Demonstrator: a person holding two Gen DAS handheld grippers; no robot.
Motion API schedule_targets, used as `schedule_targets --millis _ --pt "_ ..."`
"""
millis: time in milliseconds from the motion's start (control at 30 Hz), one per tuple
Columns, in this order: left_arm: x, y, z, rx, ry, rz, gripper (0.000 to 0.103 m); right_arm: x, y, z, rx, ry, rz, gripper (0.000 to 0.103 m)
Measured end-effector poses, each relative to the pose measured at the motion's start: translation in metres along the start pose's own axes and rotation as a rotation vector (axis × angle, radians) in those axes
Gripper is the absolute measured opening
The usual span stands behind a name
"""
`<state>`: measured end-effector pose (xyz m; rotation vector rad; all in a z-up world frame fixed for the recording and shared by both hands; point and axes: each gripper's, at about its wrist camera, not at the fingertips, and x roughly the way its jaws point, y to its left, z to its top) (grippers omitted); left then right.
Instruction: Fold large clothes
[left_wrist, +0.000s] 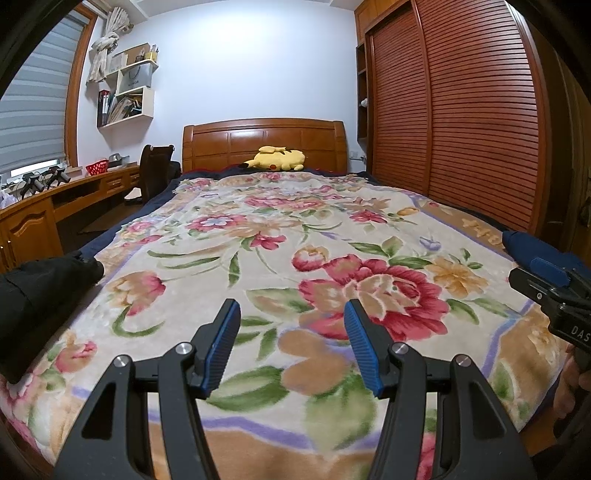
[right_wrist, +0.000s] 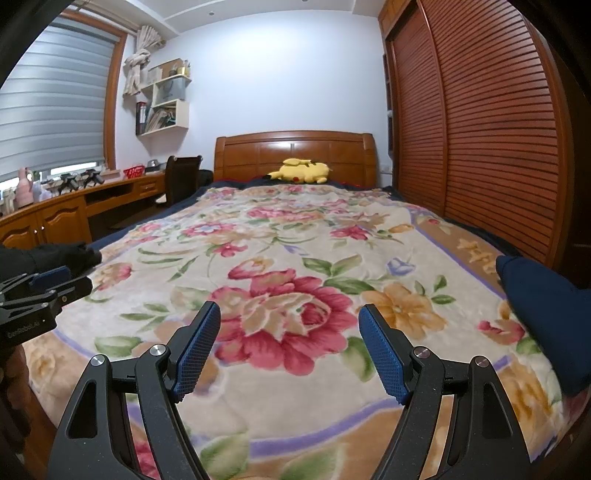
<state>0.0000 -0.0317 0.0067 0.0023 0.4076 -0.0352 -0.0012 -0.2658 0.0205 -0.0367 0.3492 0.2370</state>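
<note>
Two claws are hovering over the bed, and both are standing released with nothing between their blue pads.

From the left wrist view, the left claw (left_wrist: 291, 314) is pointing along the flowered blanket (left_wrist: 258, 229), its jaws spread and gripping nothing. Off to its left, a black garment (left_wrist: 40, 299) is lying bunched at the blanket's edge, well apart from the pads. Out to its right, a dark blue garment (left_wrist: 535, 247) is sitting at the far edge, and just in front of that the right claw (left_wrist: 546, 288) is poking into the picture. Far ahead of the jaws, a yellow plush toy (left_wrist: 275, 158) is resting against the wooden headboard (left_wrist: 264, 142).

Switching to the right wrist view, the right claw (right_wrist: 290, 314) is also hanging with jaws wide and bare above a big red flower on the blanket (right_wrist: 295, 229). The dark blue garment (right_wrist: 543, 317) is lying near its right finger, not touching. The left claw (right_wrist: 51, 284) is showing at the left edge, with the black garment (right_wrist: 48, 254) just behind it. Alongside on the right, a slatted wardrobe (right_wrist: 498, 129) is running the length of the bed.
</note>
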Motion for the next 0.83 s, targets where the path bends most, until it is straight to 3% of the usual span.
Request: schedule_targets --millis 833 --pt "-0.0044 -0.0043 -0.0001 0.007 -0.021 0.008 0.058 0.0 0.001 -0.0001 0.003 -0.004 -0.001 0.079"
